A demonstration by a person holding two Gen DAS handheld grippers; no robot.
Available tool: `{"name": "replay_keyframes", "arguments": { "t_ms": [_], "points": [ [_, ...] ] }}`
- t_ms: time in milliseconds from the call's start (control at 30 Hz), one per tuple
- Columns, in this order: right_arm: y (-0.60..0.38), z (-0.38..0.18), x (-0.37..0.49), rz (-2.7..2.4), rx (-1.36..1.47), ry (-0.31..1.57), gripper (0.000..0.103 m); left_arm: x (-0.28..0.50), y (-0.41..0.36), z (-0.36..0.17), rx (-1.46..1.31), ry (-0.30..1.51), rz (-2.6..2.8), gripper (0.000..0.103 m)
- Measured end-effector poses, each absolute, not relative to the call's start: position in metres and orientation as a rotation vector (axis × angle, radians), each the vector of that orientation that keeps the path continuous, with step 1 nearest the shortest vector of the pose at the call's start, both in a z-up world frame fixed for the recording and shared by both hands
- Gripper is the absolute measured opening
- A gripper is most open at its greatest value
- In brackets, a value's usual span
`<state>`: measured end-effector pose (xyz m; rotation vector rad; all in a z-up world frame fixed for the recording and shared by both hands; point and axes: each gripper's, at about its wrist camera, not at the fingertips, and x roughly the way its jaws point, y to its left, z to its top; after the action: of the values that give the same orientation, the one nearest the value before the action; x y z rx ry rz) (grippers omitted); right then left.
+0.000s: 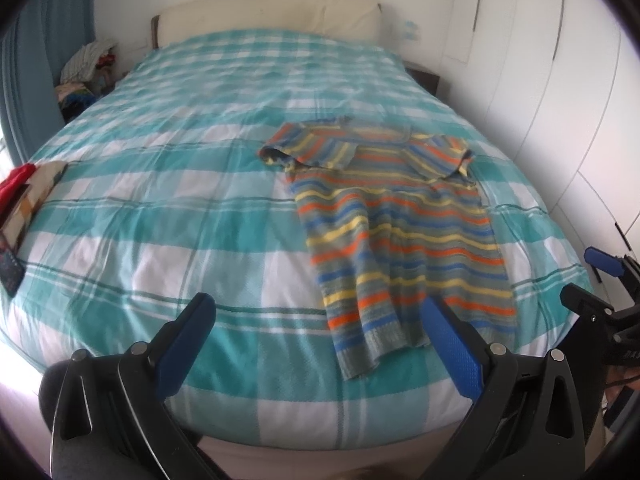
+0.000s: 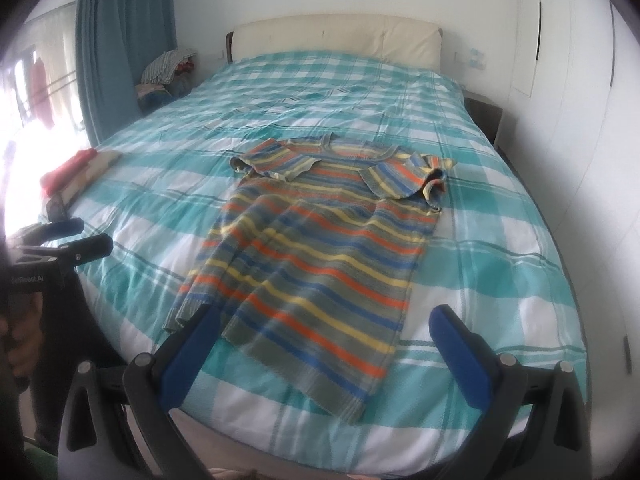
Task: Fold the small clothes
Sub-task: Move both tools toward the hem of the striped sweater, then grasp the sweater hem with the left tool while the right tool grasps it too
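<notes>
Bed (image 2: 500, 248) bears striped sweater (image 2: 316, 248); both grippers spread, empty.

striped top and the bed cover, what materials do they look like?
Striped top: looks like a soft knit, matte; ribbed band at the hem and neck, and it drapes limply with small folds. Bed cover: looks like thin woven cotton or a blend, matte, with a printed or woven teal check and fine creases. The blur leaves the exact fibre open.

A small knitted sweater (image 2: 320, 252) striped in orange, yellow, blue and grey-green lies flat across the centre of the right wrist view, neckline toward the top of the frame, both sleeves folded inward over the chest, hem at lower centre.
</notes>
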<state>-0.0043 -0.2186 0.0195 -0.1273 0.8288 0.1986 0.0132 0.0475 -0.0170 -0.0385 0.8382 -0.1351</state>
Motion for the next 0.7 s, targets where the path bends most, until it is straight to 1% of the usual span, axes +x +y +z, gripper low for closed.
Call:
{"name": "replay_keyframes", "arguments": {
  "t_ms": [200, 300, 400, 500, 567, 600, 633, 700],
  "points": [
    [-0.237, 0.032, -0.008, 0.159, -0.053, 0.79, 0.103, 0.013, 0.08, -0.033, -0.065, 0.878, -0.074, 0.103],
    [-0.255, 0.038, -0.012, 0.132, -0.01, 0.76, 0.103, 0.014, 0.1, -0.051, -0.101, 0.924, -0.035, 0.103],
    [-0.272, 0.033, -0.012, 0.122, 0.025, 0.751, 0.103, 0.019, 0.106, -0.073, -0.138, 0.98, -0.044, 0.103],
    [-0.285, 0.0, -0.003, 0.138, 0.029, 0.837, 0.103, 0.028, 0.097, -0.104, -0.173, 1.056, -0.095, 0.101],
    [-0.293, -0.035, 0.003, 0.13, 0.04, 0.968, 0.103, 0.032, 0.084, -0.119, -0.17, 1.091, -0.141, 0.1],
    [-0.297, -0.046, 0.004, 0.126, 0.051, 1.005, 0.103, 0.033, 0.075, -0.125, -0.161, 1.107, -0.166, 0.094],
    [-0.3, -0.06, 0.004, 0.126, 0.077, 1.052, 0.103, 0.035, 0.066, -0.129, -0.147, 1.12, -0.191, 0.085],
    [-0.307, -0.076, 0.002, 0.148, 0.139, 1.096, 0.103, 0.04, 0.05, -0.135, -0.126, 1.13, -0.239, 0.08]
  ]
}}
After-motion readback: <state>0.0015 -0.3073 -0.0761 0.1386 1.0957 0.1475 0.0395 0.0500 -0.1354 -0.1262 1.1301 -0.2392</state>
